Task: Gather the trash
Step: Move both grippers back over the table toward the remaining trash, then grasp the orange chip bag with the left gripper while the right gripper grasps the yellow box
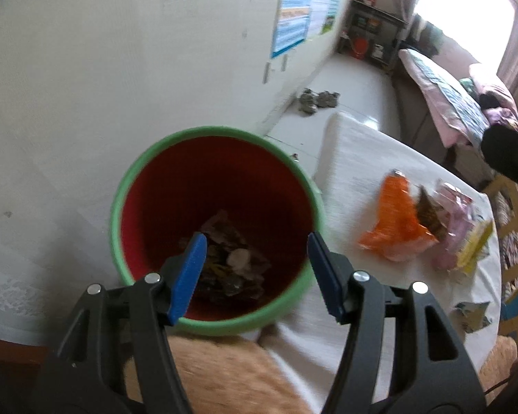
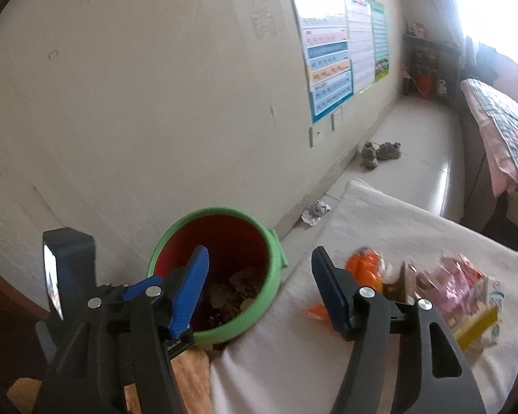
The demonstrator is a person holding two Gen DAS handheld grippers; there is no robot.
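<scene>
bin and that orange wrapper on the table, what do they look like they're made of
bin: looks like moulded plastic, matte red inside with a smooth light green rim; the even colour and rounded lip suggest it.
orange wrapper: likely thin plastic or foil film, slightly glossy; it lies crumpled with sharp creases, though motion blur hides detail.
white cloth under it: seems woven fabric, soft folds at the table edge.

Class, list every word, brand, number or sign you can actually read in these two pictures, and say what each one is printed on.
None can be read.
wall posters: rows of print, too blurred.
orange wrapper: no legible brand.
pink wrapper: print blurred.
yellow packet: print blurred.
bin: no lettering visible.
</scene>
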